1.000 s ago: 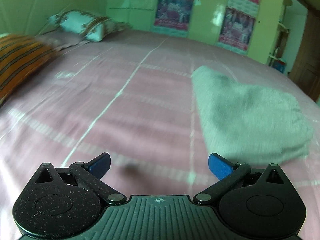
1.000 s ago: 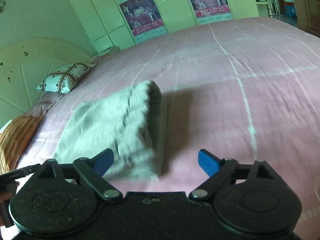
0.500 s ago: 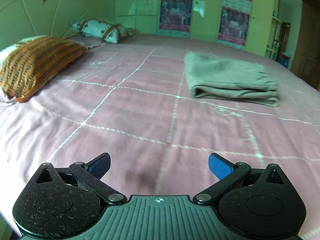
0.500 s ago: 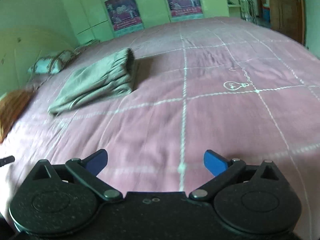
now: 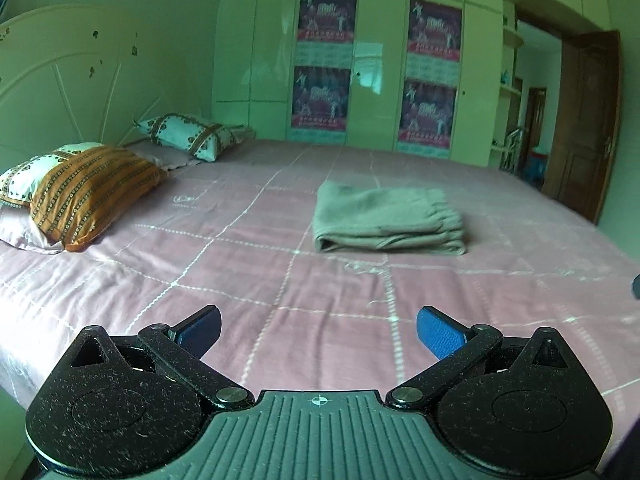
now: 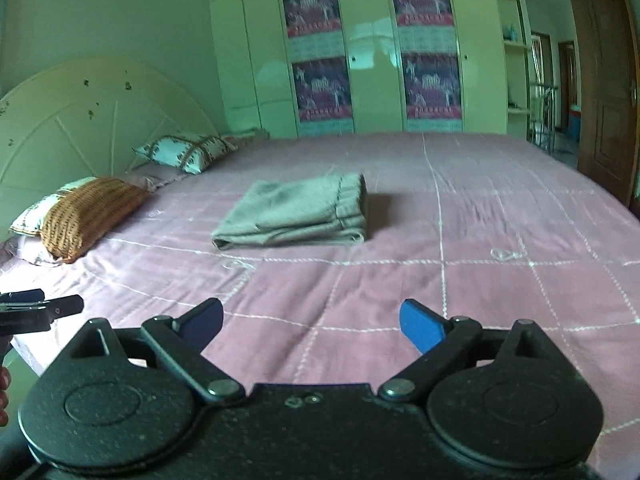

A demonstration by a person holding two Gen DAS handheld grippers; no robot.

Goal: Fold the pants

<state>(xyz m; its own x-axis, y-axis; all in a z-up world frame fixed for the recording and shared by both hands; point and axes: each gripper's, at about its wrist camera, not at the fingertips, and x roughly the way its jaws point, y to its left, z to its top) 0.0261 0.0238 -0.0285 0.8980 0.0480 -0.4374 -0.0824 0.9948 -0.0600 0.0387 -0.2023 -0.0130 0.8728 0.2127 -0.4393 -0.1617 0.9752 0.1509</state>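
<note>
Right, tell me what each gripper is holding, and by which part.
Nothing is held. The left gripper and right gripper are both open and empty, back from the folded pants, which lie untouched on the bed.

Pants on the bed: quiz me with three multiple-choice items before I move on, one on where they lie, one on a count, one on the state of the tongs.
1. Where do the pants lie?
A. On the pink bedspread, apart from the pillows
B. On top of the orange striped pillow
C. Held in the left tongs

2. How many posters show on the wardrobe doors?
A. Two
B. Four
C. Six

3. What state are the left tongs and right tongs in?
A. Both shut on cloth
B. Left open, right shut
C. Both open, holding nothing

Answers:
1 A: the folded stack rests mid-bed, well clear of the orange striped pillow.
2 B: two upper and two lower posters in both views.
3 C: each pair of blue pads stands wide apart over bare bedspread.
</note>
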